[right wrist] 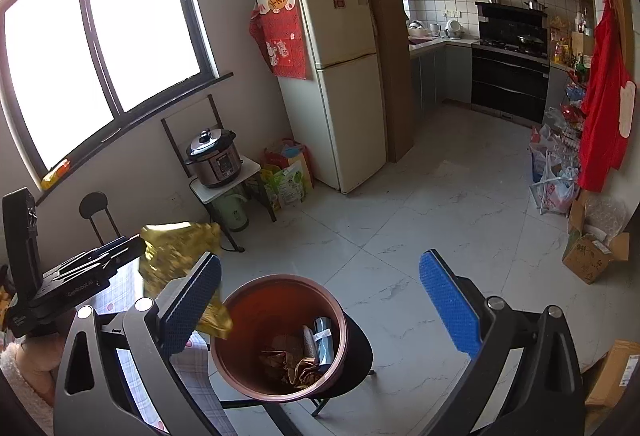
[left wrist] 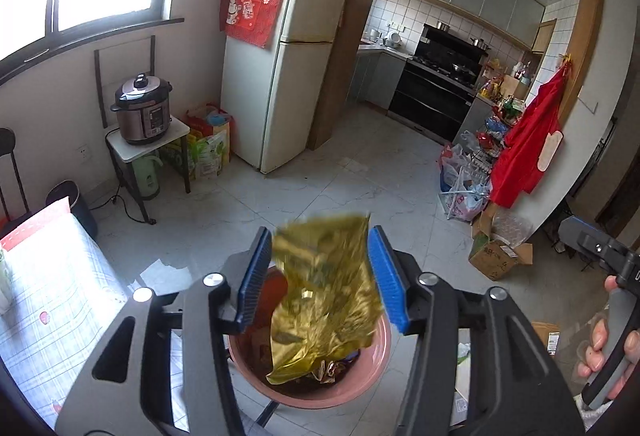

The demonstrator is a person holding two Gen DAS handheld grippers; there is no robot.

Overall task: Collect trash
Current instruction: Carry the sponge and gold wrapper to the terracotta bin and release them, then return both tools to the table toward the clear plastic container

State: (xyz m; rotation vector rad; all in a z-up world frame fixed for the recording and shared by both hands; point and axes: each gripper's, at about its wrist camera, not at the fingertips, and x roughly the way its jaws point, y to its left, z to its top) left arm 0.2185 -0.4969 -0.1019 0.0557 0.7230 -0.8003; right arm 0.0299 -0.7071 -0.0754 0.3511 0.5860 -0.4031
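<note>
Gold wrapper (left wrist: 324,292) hangs between the parted left tool (left wrist: 324,276) pads above the bin (left wrist: 376,368).

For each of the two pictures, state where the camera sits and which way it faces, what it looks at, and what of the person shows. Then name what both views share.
Left wrist: on the left gripper, facing down-forward at a gold wrapper over the pink bin; a hand shows.
Right wrist: on the right gripper, facing the bin; a fleecy sleeve shows.
Shared: bin, wrapper, fridge.
</note>
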